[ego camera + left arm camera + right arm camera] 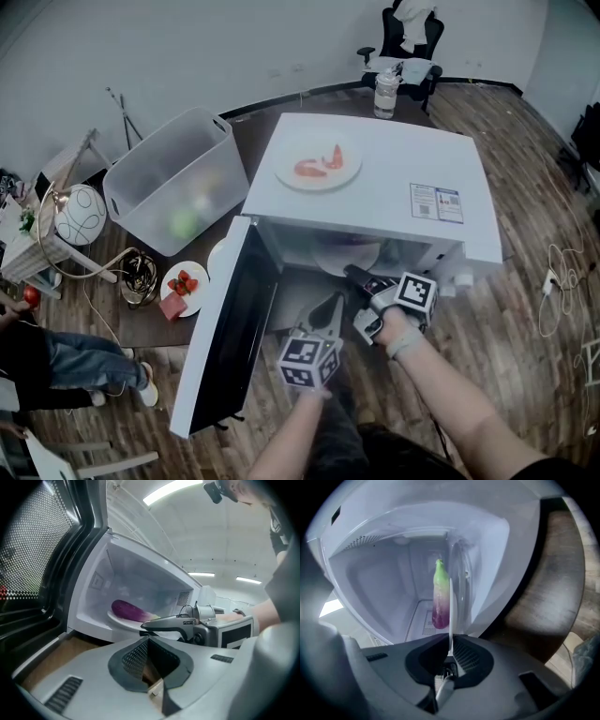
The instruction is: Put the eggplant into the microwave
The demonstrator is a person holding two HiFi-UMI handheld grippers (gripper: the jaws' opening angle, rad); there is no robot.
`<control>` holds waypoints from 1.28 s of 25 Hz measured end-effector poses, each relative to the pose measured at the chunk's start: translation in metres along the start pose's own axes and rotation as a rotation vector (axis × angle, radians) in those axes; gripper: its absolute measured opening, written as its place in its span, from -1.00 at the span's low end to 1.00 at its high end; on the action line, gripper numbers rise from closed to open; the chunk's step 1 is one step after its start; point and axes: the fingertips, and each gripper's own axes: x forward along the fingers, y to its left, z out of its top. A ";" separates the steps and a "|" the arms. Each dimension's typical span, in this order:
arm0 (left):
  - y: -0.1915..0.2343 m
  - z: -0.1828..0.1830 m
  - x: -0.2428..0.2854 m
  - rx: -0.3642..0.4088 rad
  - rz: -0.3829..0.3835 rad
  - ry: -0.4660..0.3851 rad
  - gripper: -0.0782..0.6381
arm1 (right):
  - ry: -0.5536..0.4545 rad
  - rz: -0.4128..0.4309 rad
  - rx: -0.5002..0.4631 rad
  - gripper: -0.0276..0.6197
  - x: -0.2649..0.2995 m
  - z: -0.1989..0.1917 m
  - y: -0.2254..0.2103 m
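The white microwave (pixel 394 159) has its door (pixel 230 328) swung wide. Inside the microwave a white plate (pixel 119 619) carries the eggplant (pixel 127 610). The right claw (pixel 356 277) reaches into the microwave's mouth, its jaws pinched on the plate's rim. The left claw (pixel 330 305) hangs just before the microwave, jaws together and empty.

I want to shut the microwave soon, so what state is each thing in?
Microwave door: open wide.
Eggplant: lying on the plate inside the microwave.
Plate: inside, rim clamped.
Right gripper: shut on the plate rim.
Left gripper: shut, empty.
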 end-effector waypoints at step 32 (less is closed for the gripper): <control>0.024 0.012 0.031 -0.003 0.009 0.046 -0.78 | 0.254 -0.165 -0.594 -0.91 0.000 -0.006 0.005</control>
